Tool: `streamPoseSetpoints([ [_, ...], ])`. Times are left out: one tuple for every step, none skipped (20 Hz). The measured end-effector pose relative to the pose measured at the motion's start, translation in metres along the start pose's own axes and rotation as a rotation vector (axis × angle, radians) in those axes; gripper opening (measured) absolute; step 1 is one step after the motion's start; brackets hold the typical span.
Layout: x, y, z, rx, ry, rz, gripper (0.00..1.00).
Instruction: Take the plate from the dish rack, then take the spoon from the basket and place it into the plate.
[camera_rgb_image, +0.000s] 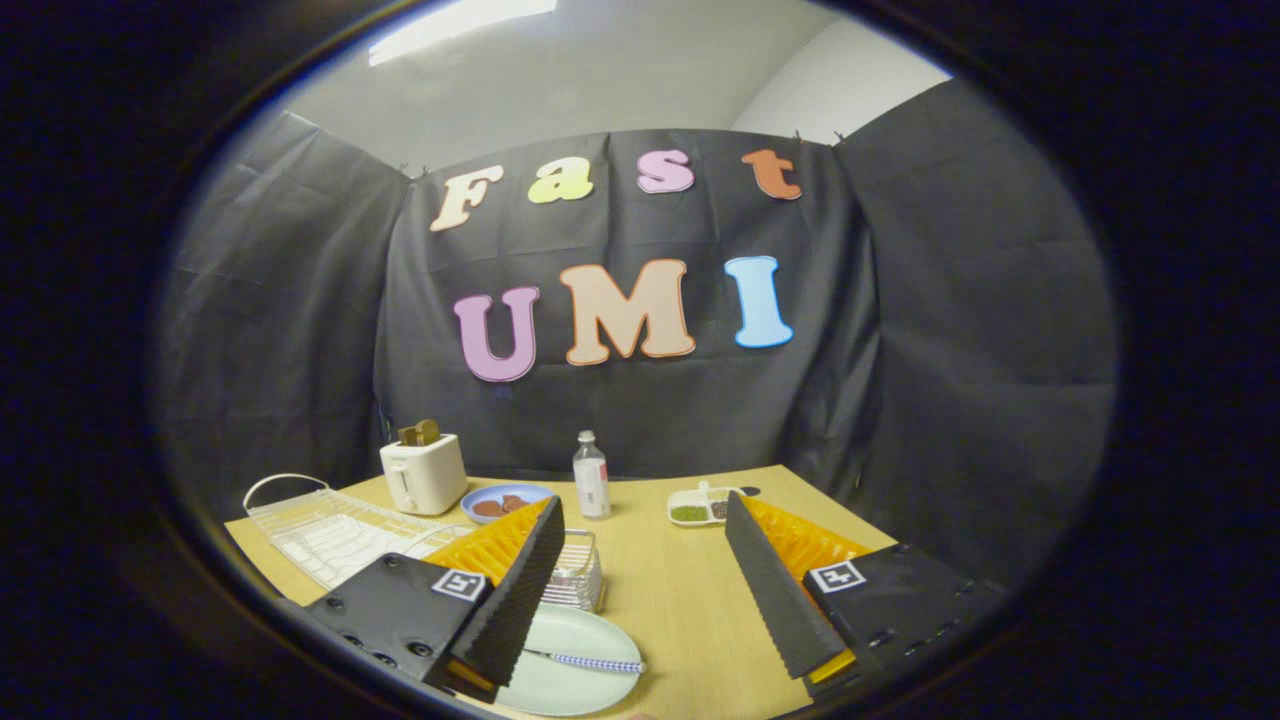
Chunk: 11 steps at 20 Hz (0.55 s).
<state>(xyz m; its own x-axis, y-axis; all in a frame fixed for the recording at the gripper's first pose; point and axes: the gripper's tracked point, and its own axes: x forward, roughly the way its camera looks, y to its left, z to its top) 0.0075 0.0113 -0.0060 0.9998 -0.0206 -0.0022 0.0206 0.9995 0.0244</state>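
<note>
Claw (640, 590) stands wide apart, nothing between the fingers — bare worktop (690, 600) shows through the gap. It hangs above the near part of the worktop, tilted up toward the booth wall.

Just under the left finger (510, 590): the pale green plate (570, 660), flat on the worktop, partly hidden by that finger. The spoon (590, 661) lies in it, its blue-and-white patterned handle pointing right toward the plate's rim; the bowl end is tucked behind the finger, can't see it. Judging from that, both task steps look done.

Just beyond the left fingertip sits the wire basket (578, 572), touching or nearly touching the plate's far edge — can't tell which. Further left, the white dish rack (330, 530) with no plate in it.

Far side: white toaster (424, 473), blue dish (505, 500) with something brown on it, a small bottle (591, 476) in the middle, a divided tray (700, 505) to the right.

Risks from here:
- left finger is right over the plate — a dip or sideways swing while pulling away could clip the rim, slide the plate or flip the spoon out.
- spoon handle reaches the rim, so a small knock might tip it onto the worktop.
- basket is close ahead; pushing forward instead of lifting could shove it.
- plate is near the worktop's near edge, a nudge that way could send it off.
</note>
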Motion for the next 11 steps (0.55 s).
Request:
streamPoseSetpoints([
  [-0.005,-0.001,0.004,-0.002,-0.008,-0.001,1.00],
  [-0.010,0.000,0.008,0.001,-0.017,-0.002,1.00],
  [-0.015,0.001,0.013,0.008,-0.028,0.001,1.00],
  [-0.019,0.002,0.017,0.015,-0.037,0.001,1.00],
  [-0.022,0.001,0.021,0.016,-0.048,-0.002,1.00],
  [-0.026,0.000,0.023,0.010,-0.059,-0.005,1.00],
  [-0.029,0.001,0.025,-0.001,-0.066,-0.007,1.00],
  [-0.031,0.000,0.025,-0.013,-0.069,-0.010,1.00],
  [-0.033,0.000,0.026,-0.022,-0.070,-0.012,1.00],
  [-0.033,0.000,0.024,-0.028,-0.067,-0.013,1.00],
  [-0.033,0.000,0.023,-0.029,-0.062,-0.015,1.00],
])
